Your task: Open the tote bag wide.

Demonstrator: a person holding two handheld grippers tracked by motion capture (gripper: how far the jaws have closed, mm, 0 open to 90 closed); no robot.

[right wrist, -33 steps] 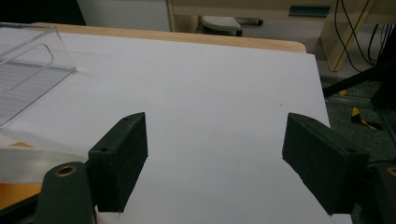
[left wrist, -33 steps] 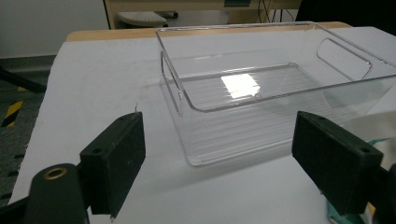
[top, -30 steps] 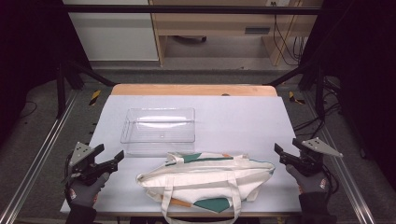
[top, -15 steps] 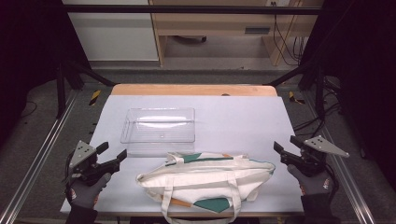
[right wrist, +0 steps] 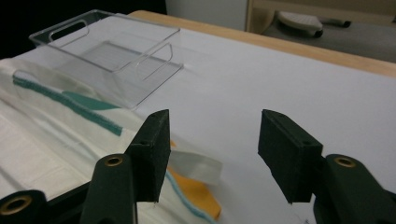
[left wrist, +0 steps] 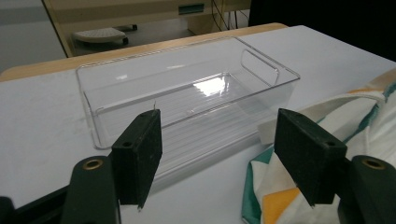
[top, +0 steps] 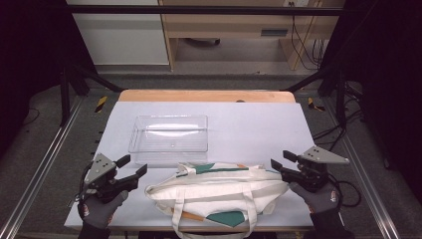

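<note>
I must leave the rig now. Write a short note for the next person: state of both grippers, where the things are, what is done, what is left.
Left gripper: open, holding nothing, jaws have just been closing; it sits left of the tote bag.
Right gripper: open, empty, jaws also closing, at the bag's right end.
The bag lies flat at the near edge; the clear bin behind it is empty.
Done: nothing visible.
Left: probably grasping the bag.

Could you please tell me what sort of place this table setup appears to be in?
Probably a lab or workshop recording station, not a home: a white-topped table with a wooden far edge stands inside a black metal frame, loose cables hang by a plain wooden bench behind, and dark curtains close off both sides.
</note>
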